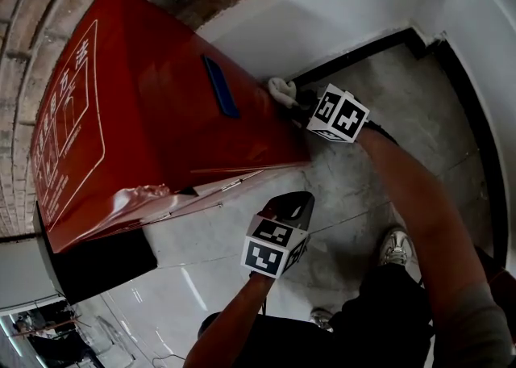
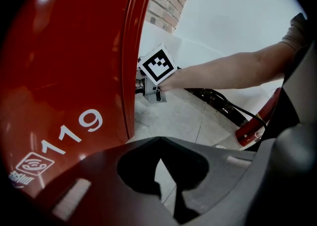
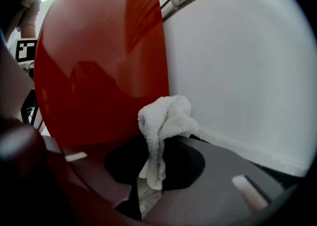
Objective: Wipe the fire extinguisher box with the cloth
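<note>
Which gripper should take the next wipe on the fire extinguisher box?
The right gripper: its fingers grip the white cloth at the side of the fire extinguisher box, near the wall. The left gripper holds nothing, off the box's front.

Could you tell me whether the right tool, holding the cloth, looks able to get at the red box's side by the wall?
Probably yes: the right tool grips the cloth close beside the red box, with nothing visible between them; the white wall narrows the room on the other side.
</note>
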{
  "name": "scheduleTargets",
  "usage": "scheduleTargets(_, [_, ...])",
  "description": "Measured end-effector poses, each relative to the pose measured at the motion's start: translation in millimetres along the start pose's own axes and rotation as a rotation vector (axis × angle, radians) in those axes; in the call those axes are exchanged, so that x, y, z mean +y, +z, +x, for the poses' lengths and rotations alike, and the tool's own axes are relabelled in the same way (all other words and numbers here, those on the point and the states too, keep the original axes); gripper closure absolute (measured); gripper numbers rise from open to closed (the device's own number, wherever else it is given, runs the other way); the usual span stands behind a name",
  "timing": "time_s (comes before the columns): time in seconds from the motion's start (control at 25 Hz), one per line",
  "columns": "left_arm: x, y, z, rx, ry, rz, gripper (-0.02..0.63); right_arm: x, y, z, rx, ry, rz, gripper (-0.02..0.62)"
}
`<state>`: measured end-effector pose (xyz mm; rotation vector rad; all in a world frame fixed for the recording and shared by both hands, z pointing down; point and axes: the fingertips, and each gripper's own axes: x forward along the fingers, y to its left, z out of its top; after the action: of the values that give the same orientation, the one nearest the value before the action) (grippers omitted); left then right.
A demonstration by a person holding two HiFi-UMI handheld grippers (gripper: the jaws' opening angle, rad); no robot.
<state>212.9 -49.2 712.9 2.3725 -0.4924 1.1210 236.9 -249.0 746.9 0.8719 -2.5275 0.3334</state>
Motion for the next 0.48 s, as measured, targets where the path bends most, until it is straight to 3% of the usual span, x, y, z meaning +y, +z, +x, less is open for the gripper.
scheduleTargets(0.16, [4,-4,1,0.006,0.005,0.021,0.603,12,-13,-5,0.005,0.044,0.044,0.509])
scheduleTargets(0.48, [4,1,-6,0.011,-0.002,0.075,0.603,58,-26,-36,0.029,0.216,0.143,0.509])
